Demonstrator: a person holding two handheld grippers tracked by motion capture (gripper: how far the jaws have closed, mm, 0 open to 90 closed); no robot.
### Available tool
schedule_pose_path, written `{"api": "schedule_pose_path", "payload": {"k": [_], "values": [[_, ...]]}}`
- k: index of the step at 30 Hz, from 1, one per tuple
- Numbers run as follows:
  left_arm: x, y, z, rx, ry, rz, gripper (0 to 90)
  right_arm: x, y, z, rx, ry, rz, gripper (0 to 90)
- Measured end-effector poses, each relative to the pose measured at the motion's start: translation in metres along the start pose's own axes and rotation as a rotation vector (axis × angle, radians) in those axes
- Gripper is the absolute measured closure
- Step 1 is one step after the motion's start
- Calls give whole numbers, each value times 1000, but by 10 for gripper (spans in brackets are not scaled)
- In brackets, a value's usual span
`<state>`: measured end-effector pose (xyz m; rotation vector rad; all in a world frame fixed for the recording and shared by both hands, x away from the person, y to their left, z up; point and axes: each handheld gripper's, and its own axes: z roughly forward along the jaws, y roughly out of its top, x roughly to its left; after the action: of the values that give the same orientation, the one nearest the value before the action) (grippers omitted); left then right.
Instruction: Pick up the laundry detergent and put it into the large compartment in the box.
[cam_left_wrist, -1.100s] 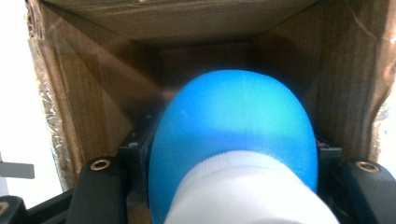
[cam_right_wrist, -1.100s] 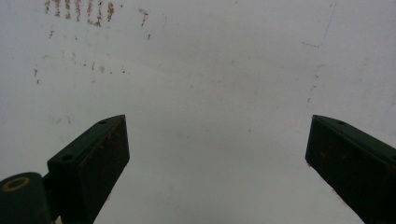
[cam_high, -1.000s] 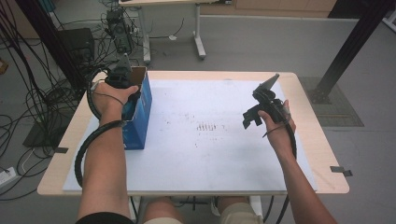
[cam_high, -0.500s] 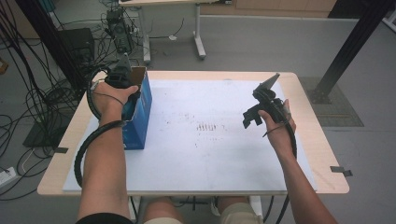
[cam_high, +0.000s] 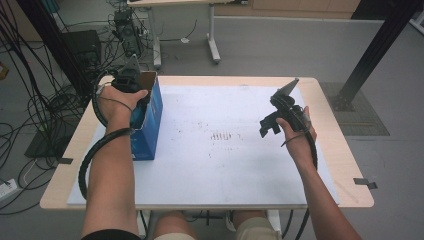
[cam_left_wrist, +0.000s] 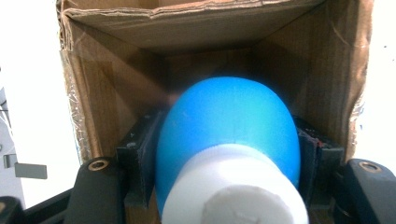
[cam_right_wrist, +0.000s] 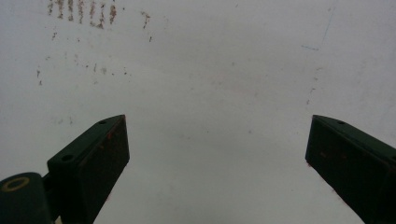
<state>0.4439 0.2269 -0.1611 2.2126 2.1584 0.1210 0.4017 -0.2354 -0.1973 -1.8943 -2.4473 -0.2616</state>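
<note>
My left claw (cam_left_wrist: 224, 186) grips the blue bulb (cam_left_wrist: 227, 140) (white neck toward me) just inside the open cardboard box (cam_high: 148, 117) at the desk's (cam_high: 225, 175) left edge. My right claw (cam_right_wrist: 217, 158) hangs wide, empty. Squeezing the rounded bulb harder could squirt it loose.

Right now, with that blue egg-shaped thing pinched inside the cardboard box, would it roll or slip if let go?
Probably it would roll: the blue egg-shaped thing is smoothly rounded. Its glossy surface looks slippery, so the left gripper, clamped on both sides, may lose it easily. Inside the cardboard box, the walls would likely stop it.
</note>
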Motion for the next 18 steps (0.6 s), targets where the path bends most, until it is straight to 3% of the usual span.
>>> {"api": "schedule_pose_path", "payload": {"k": [18], "values": [[-1,-3,-10,-10,13,7,346,2,1,0,0,2,-11,61]]}}
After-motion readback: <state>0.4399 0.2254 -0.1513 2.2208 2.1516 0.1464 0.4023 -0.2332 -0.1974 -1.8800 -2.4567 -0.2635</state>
